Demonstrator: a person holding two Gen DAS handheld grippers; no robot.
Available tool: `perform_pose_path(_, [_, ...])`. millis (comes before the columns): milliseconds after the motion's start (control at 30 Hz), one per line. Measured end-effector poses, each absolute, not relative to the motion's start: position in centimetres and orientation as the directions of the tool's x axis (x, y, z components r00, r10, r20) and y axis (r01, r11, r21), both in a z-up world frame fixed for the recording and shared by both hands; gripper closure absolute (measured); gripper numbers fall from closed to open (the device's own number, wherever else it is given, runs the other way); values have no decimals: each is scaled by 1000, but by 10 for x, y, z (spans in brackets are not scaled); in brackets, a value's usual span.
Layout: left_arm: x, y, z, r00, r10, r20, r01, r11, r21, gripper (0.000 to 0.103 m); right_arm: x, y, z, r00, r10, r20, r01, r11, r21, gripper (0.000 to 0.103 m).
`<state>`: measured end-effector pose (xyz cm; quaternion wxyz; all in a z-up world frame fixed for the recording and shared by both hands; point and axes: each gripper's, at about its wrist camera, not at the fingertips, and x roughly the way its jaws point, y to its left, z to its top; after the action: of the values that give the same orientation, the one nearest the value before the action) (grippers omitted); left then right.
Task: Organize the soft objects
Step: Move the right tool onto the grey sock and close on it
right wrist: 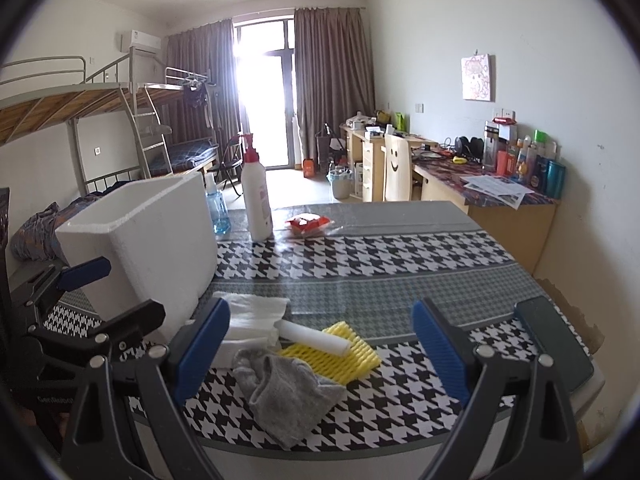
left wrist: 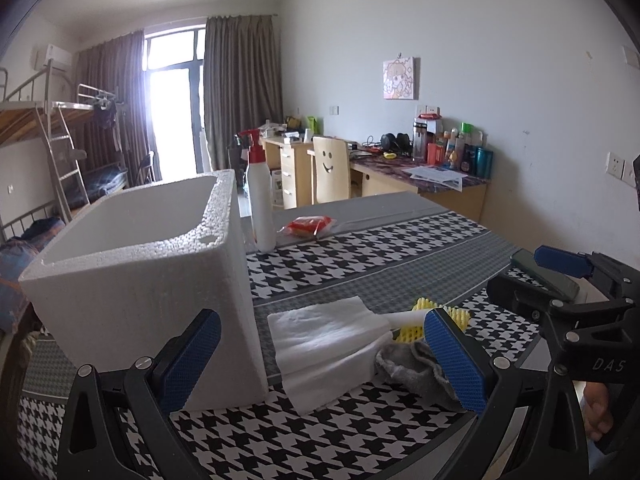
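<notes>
A white foam box [left wrist: 132,264] stands open on the houndstooth table; it also shows in the right wrist view [right wrist: 152,244]. Beside it lie a folded white foam sheet [left wrist: 324,336] [right wrist: 252,316], a yellow foam net [right wrist: 340,350] [left wrist: 436,314] with a white foam roll [right wrist: 316,338] across it, and a grey sock [right wrist: 284,392] [left wrist: 416,368]. My left gripper [left wrist: 320,364] is open and empty, low over the white sheet next to the box. My right gripper [right wrist: 320,352] is open and empty, just above the sock and net.
A white pump bottle [right wrist: 256,196] [left wrist: 260,200] with a red top and a red snack packet [right wrist: 308,224] [left wrist: 310,226] stand further back. A blue bottle [right wrist: 216,208] sits behind the box. A dark phone [right wrist: 556,340] lies at the table's right edge.
</notes>
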<state>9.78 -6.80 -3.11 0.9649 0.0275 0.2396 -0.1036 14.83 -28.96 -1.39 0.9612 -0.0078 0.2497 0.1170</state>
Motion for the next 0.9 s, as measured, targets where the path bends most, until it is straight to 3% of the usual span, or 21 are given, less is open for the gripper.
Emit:
perform_pose_path(800, [103,-66,-55,837,-188,-515,216,976,-6,1,151,-278,-64,763,256,-594,-294,955,34,8])
perform_pose_path(900, [104,-68,-59,830,-188,-525,216,976,-8,1,150,-276,-66,753,262,-604,-304,952,34,12])
